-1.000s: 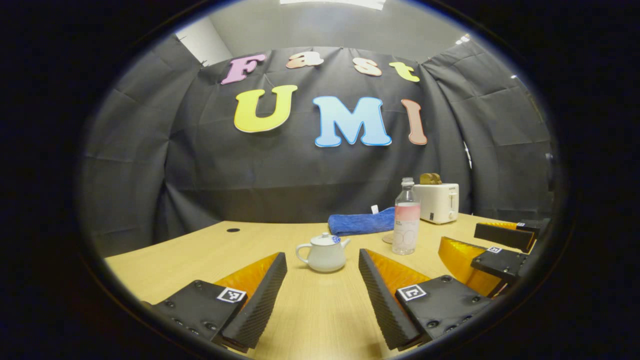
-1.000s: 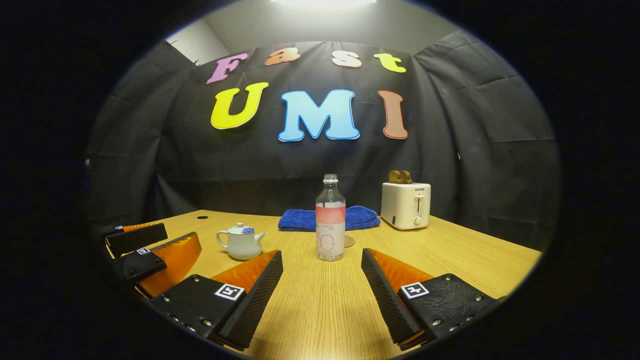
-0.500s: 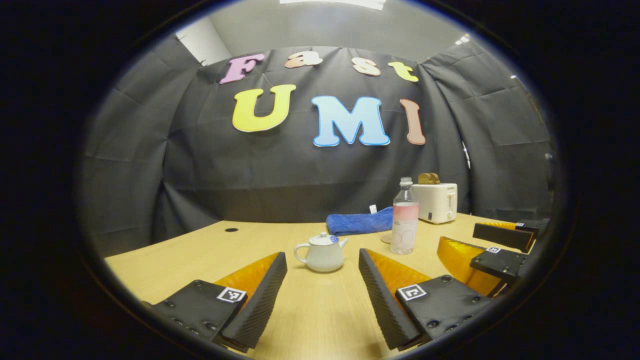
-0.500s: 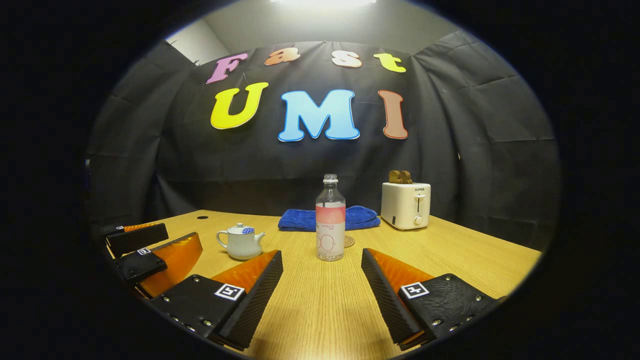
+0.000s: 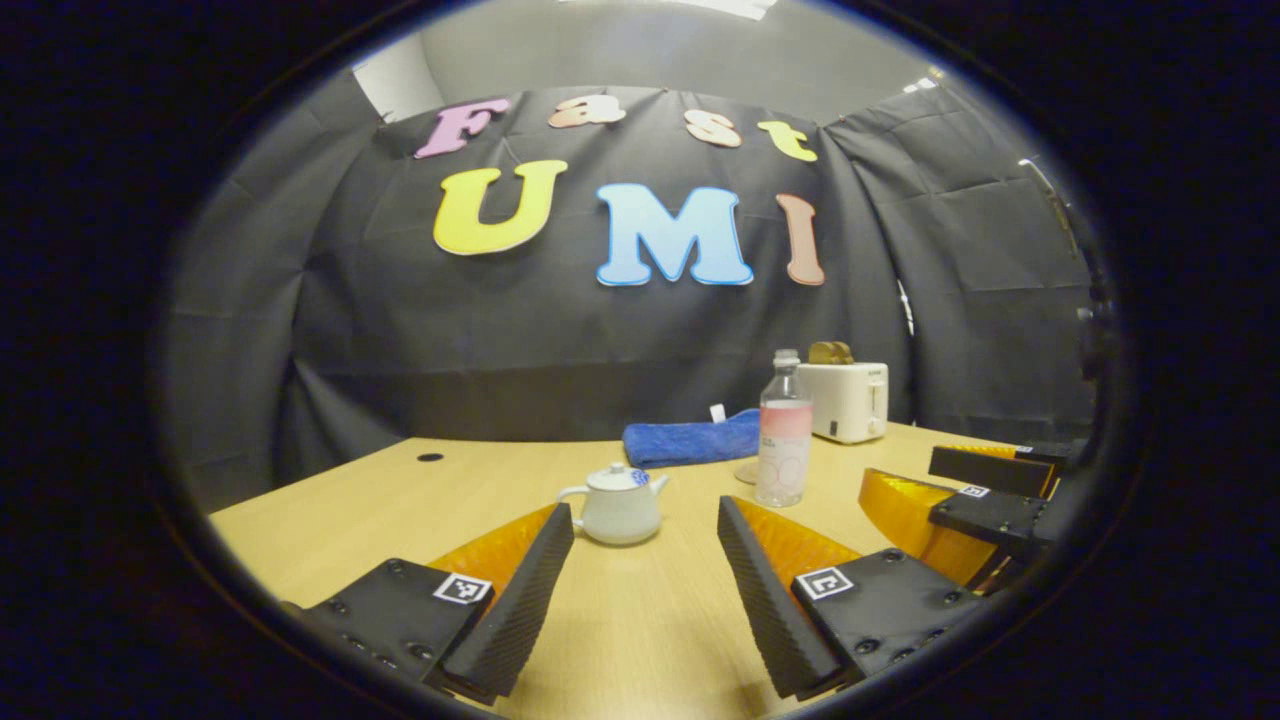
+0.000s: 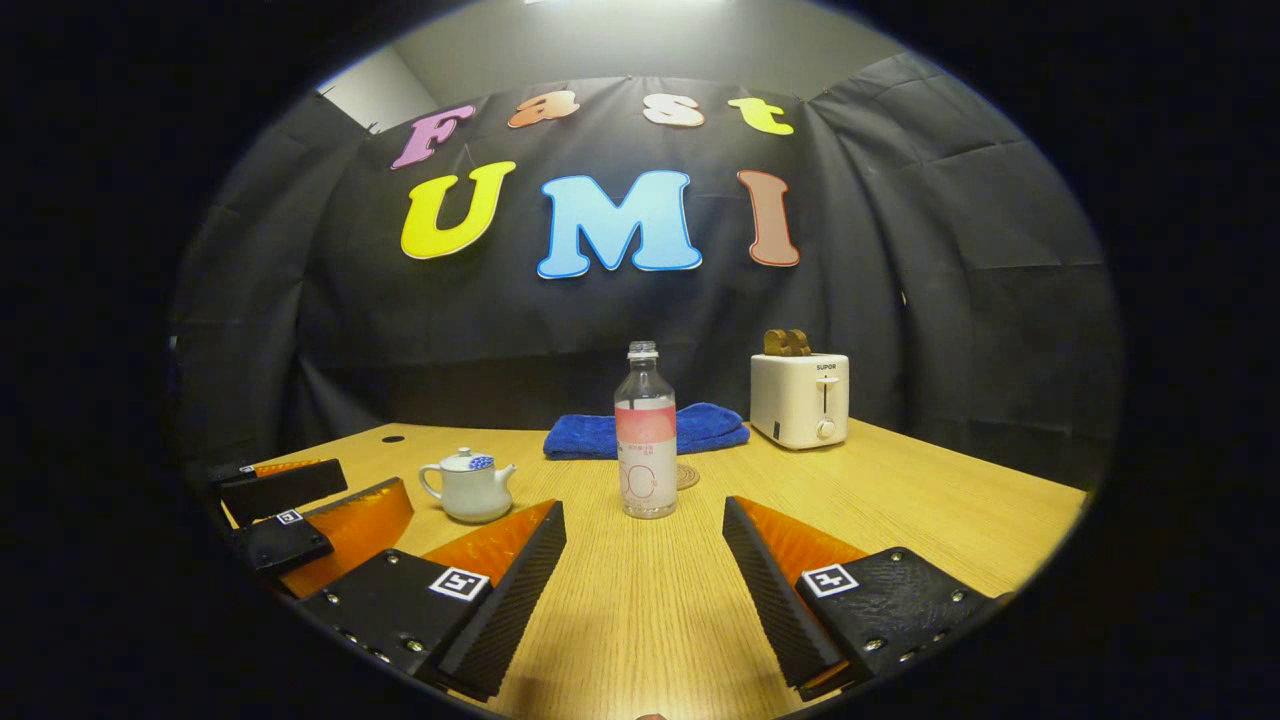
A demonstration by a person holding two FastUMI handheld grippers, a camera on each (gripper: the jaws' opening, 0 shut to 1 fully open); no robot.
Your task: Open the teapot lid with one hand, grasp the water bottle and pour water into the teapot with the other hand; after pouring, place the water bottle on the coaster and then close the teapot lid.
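While both claws sit wide open and empty low over the desk (image 6: 900, 500), I read this as the approach step: my left claw (image 5: 645, 590) lines up on the teapot (image 5: 615, 505), lid on, and my right claw (image 6: 645, 590) on the water bottle (image 6: 645, 440), upright, well short of both. Next I need the left on the lid knob, the right around the bottle; coaster (image 6: 686, 476) just behind it, blue towel (image 6: 700, 428) and toaster (image 6: 800, 398) beyond. Versus a second ago, both views have eased forward and slightly shifted; nothing on the desk moved.
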